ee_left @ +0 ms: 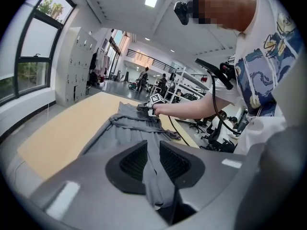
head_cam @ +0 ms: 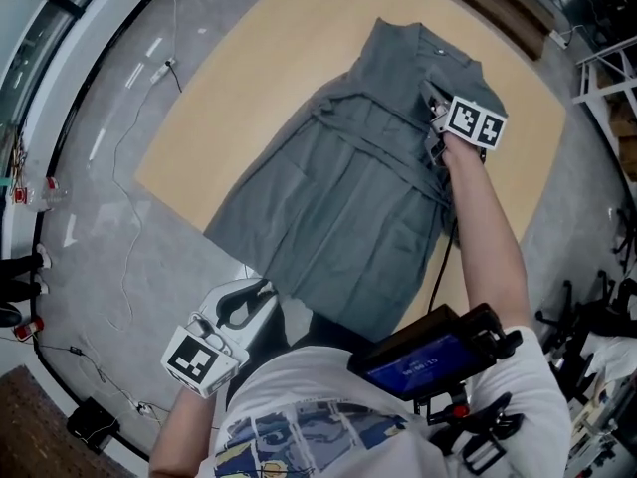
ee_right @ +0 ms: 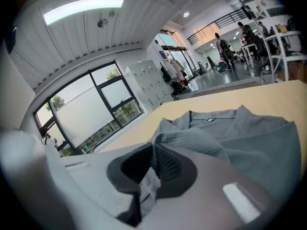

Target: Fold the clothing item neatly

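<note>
Left claw (ee_left: 152,159) is clenched on the garment's (head_cam: 348,207) near hem, right claw (ee_right: 152,164) on its far right edge; either thin pinch could be pulled free by uneven tension.

Bare wooden table (head_cam: 229,98) is lying open left of the grey garment (head_cam: 348,217) and beyond its collar. The person's right arm (head_cam: 488,227) (a black cable (head_cam: 441,267) trailing beside it) is crossing the right edge.

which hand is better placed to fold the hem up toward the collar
Left. The left gripper clamps the dress hem at the near end; the right gripper pinches cloth by the collar.
</note>
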A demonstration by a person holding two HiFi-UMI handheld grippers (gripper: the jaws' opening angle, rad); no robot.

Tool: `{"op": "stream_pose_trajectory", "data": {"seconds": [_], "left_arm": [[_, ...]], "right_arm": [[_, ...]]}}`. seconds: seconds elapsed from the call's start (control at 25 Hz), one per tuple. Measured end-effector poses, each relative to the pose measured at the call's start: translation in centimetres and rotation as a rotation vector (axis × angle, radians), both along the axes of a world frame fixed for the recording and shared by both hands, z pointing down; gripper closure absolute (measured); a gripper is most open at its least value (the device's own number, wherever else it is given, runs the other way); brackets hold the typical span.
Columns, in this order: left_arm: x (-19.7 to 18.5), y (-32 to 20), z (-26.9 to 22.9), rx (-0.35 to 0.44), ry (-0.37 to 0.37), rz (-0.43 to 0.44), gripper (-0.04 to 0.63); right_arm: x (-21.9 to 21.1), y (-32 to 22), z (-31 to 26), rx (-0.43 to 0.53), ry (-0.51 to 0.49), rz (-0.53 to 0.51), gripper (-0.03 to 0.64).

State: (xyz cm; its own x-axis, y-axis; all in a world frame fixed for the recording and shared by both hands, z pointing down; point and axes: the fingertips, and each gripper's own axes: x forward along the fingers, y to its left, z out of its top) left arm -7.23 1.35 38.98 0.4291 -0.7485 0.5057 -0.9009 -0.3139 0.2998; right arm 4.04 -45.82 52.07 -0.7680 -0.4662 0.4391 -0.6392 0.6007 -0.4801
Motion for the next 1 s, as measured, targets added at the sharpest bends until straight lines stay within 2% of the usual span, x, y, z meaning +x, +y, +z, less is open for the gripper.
{"op": "stream_pose_trajectory", "data": {"seconds": [0.32,0.52,0.72,1.0], "left_arm": [[0.0,0.4,0.3,-0.028,0.004,-0.034,0.509],[0.3,-0.1,0.1,-0.015,0.007,-0.021,0.509],[1.0,-1.0,0.3,-0.018,0.005,0.013,0.509],[2.0,-2.2,-0.5,0.03,0.021,0.11,0.509]], "right_arm": [[-3.1,0.5,3.9,-0.035,0.081,-0.07,0.598],[-3.3,1.0,4.5,-0.051,0.081,-0.104,0.586],[-3.0,1.8,3.4,-0.049,0.067,-0.149,0.53],[-0.2,4.1,0.2,0.015,0.088,-0.158,0.528]]}}
